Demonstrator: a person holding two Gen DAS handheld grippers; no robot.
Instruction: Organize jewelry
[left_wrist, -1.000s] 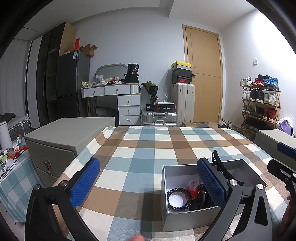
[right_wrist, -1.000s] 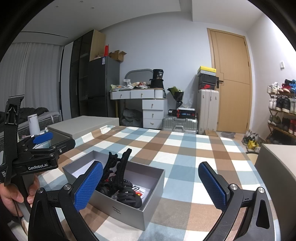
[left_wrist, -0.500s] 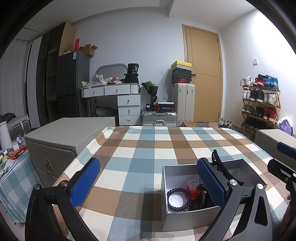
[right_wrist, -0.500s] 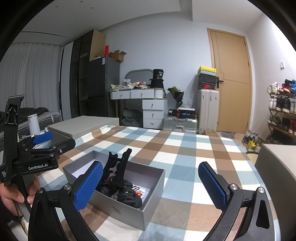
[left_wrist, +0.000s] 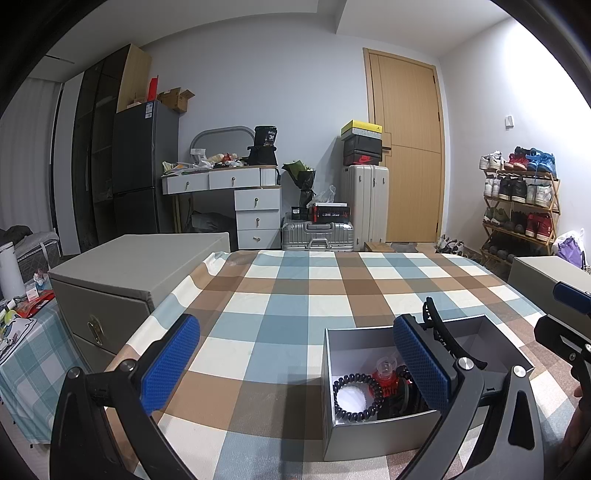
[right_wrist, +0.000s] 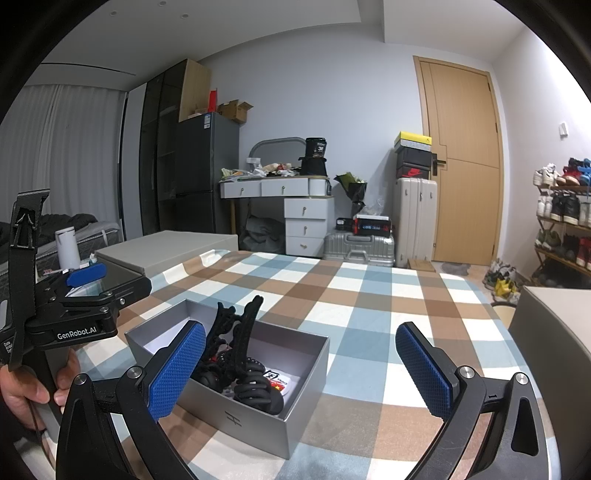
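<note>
Inside, a black bead bracelet (left_wrist: 357, 396), red-capped little bottle (left_wrist: 385, 370), black coiled ties (right_wrist: 255, 391) and a black claw clip (right_wrist: 240, 341), all in the open grey box (left_wrist: 373, 435) near the checkered table's (left_wrist: 295, 306) front edge. Left gripper (left_wrist: 295, 363) spread wide, empty; right gripper (right_wrist: 301, 371) likewise.

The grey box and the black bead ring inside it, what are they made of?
The grey box looks like stiff cardboard with a matte silvery-grey finish: thin straight walls, crisp folded corners, and a small logo printed on the front. The black bead ring looks like round glossy beads, perhaps stone, glass or plastic; tiny highlights show on them, but the pictures cannot tell which.
</note>
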